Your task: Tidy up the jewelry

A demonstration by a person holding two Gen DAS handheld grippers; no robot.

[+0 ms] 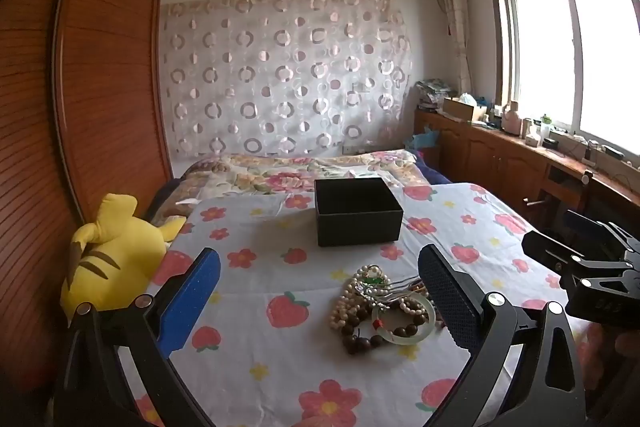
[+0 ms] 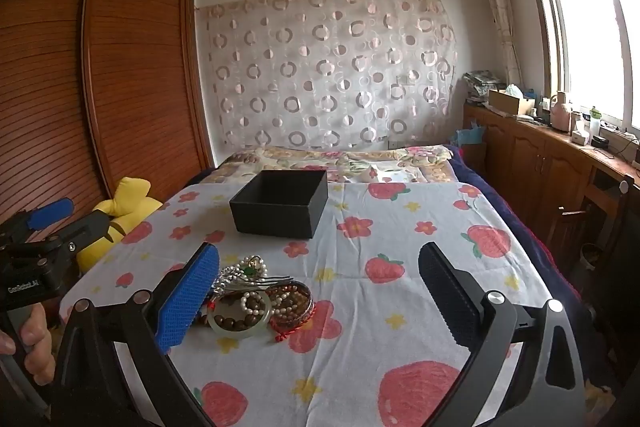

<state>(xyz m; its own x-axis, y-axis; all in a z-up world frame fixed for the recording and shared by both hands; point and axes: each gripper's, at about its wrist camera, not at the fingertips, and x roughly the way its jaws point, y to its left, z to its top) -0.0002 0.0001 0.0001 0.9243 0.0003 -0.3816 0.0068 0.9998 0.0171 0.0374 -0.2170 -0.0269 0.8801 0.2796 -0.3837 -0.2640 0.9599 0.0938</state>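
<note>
A pile of jewelry [image 1: 384,307] lies on the strawberry-print cloth [image 1: 280,367]: pearl strands, dark wooden beads, a pale green jade bangle [image 1: 404,335] and a silver hair comb. An open black box [image 1: 357,211] stands empty behind it. My left gripper [image 1: 320,303] is open and empty, with the pile just inside its right finger. In the right wrist view the pile [image 2: 256,303] sits beside the left finger of my right gripper [image 2: 320,303], which is open and empty. The box [image 2: 280,203] stands farther back.
A yellow plush toy [image 1: 116,255] lies at the cloth's left edge by a wooden wardrobe [image 1: 100,67]. A floral quilt [image 1: 304,175] lies behind the box. Wooden cabinets [image 2: 540,163] with clutter run under the window on the right.
</note>
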